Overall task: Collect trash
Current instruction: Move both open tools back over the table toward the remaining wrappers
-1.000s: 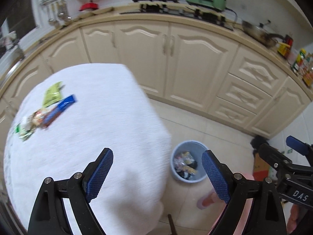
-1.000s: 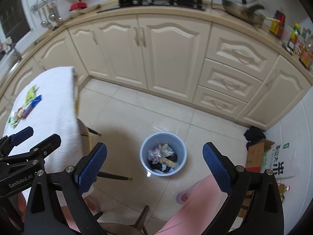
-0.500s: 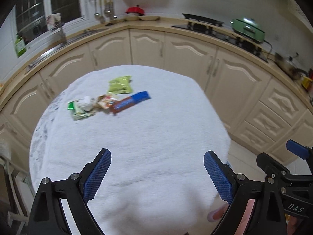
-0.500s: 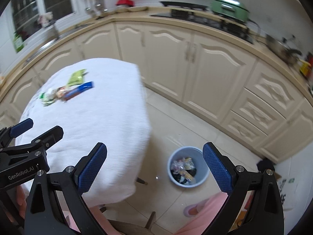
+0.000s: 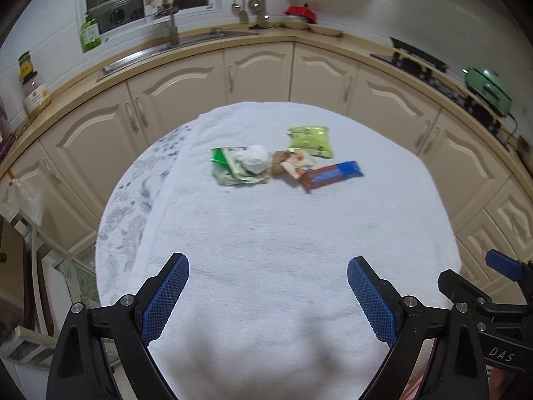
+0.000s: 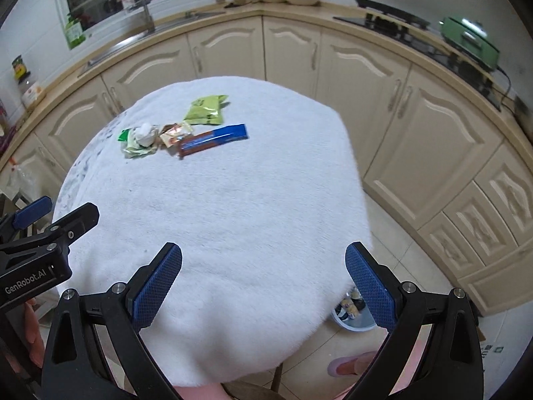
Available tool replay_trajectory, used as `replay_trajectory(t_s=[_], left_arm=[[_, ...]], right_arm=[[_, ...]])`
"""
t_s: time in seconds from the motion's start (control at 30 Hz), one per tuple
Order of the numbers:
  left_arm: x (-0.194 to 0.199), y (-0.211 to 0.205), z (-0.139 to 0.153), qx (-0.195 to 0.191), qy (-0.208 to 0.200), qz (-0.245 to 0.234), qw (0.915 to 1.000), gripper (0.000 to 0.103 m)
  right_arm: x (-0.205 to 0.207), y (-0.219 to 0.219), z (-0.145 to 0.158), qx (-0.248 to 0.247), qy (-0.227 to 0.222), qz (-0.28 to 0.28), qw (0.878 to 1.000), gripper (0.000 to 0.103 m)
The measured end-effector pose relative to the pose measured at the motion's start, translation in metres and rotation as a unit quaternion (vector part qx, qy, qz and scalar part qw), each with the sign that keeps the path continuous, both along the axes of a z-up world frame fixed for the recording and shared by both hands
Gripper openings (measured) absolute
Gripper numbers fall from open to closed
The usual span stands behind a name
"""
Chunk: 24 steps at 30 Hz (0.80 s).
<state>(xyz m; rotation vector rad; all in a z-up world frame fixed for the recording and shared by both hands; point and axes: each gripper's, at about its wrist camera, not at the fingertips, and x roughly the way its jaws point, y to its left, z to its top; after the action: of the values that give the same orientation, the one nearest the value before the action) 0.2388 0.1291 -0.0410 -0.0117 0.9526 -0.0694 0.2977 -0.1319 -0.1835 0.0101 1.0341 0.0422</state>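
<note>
Both the left gripper (image 5: 268,295) and right gripper (image 6: 263,281) hang spread wide and empty over the white-clothed table (image 6: 233,206). The wrappers (image 5: 286,161) lie clustered at its far side — their print blurred. The bin (image 6: 353,310) peeks from beneath its near edge, mostly hidden.

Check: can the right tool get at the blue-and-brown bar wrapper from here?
Probably yes. The right tool is open and empty, and only bare white cloth lies between it and the bar wrapper, the nearest piece of the pile.

Worktop (image 5: 266,250) covered in white, matt, fleecy cloth. Wrappers (image 5: 309,140) of glossy plastic film. Fingers (image 5: 166,300) faced with blue, knurled rubbery pads. Cabinets (image 6: 366,66) smooth, cream, semi-gloss.
</note>
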Motion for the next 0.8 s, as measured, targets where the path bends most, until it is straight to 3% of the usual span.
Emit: replay_trajectory(t_s=[0.4,0.8], left_arm=[[0.092,0.052,-0.029,-0.012,0.033,0.04,0.9986,0.094],[0.196,0.097,-0.07,-0.064,0.082,0.064,0.9926,0.094]], right_arm=[[0.086,0.04,-0.027,0.003,0.045,0.018,0.999,0.1],[0.187,0.086,-0.045,0.039,0.095,0.06,0.993,0.1]])
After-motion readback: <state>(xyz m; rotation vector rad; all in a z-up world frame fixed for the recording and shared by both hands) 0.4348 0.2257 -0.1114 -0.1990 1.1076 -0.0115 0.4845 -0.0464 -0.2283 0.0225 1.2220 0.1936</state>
